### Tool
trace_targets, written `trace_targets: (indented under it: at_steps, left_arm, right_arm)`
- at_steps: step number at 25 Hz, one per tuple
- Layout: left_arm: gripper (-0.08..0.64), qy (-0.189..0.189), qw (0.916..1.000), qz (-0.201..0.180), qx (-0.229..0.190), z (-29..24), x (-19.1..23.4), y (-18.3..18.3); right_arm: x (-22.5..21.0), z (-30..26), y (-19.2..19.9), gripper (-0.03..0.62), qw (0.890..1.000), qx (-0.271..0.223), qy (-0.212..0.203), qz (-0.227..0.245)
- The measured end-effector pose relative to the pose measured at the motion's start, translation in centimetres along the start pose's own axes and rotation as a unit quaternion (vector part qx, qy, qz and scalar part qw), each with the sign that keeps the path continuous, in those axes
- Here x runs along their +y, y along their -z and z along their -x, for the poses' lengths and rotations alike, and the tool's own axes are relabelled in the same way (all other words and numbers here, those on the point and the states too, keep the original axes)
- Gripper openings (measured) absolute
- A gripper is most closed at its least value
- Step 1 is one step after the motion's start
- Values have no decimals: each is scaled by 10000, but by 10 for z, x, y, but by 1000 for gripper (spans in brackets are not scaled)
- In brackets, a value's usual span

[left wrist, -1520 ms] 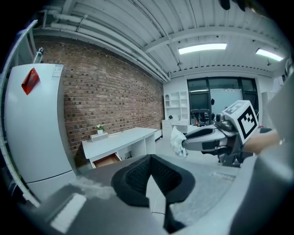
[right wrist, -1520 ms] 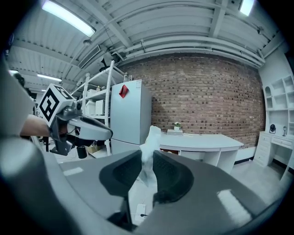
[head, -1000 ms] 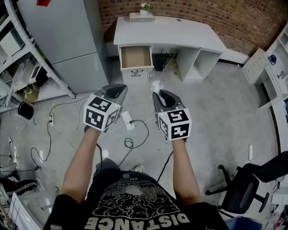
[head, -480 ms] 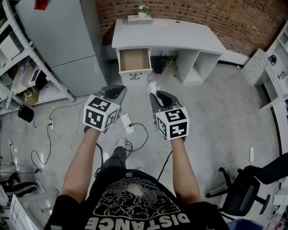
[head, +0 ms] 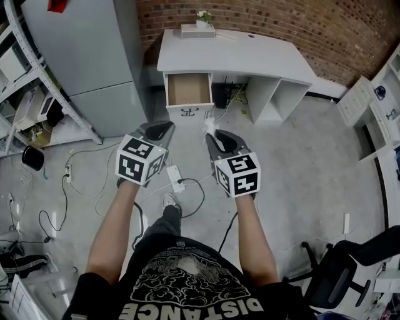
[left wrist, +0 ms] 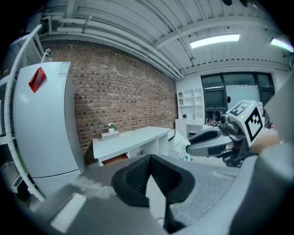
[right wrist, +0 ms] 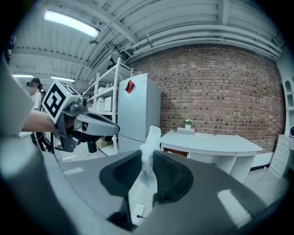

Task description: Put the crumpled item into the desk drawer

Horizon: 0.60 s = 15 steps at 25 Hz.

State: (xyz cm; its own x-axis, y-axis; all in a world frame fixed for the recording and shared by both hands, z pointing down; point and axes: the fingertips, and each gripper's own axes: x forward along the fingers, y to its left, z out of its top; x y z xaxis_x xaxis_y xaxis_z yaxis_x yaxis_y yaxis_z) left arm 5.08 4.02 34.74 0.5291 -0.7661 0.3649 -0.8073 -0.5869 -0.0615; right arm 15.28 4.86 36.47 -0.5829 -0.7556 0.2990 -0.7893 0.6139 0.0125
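Note:
A white crumpled item [head: 210, 122] sticks up from the tips of my right gripper [head: 212, 134], which is shut on it in mid-air above the floor. In the right gripper view the crumpled item [right wrist: 150, 149] stands pinched between the black pads [right wrist: 172, 176]. My left gripper [head: 161, 127] hovers beside it at the same height; its pads [left wrist: 133, 176] meet at the tips with nothing between them. Ahead stands the white desk [head: 250, 53] with its drawer [head: 187, 89] pulled open and showing a bare brown bottom. Both grippers point toward the drawer.
A grey fridge [head: 94, 56] stands left of the desk, with metal shelving [head: 25, 81] further left. Cables and a power strip [head: 175, 176] lie on the floor under my grippers. An office chair [head: 350, 269] is at the lower right, and a small plant [head: 203, 15] sits on the desk.
Both grippers have moved forward toward the desk with the person's step; the desk and drawer sit nearer in view. A foot now shows below the grippers. The grip on the crumpled item is unchanged.

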Motion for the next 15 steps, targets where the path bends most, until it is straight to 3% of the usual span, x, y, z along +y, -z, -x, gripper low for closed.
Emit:
trace_targets:
  at_steps: [15]
  left_arm:
    - [-3, 122, 9997, 225, 63, -65, 84, -6]
  right_arm:
    - [-30, -99, -21, 75, 9995, 318, -21, -52]
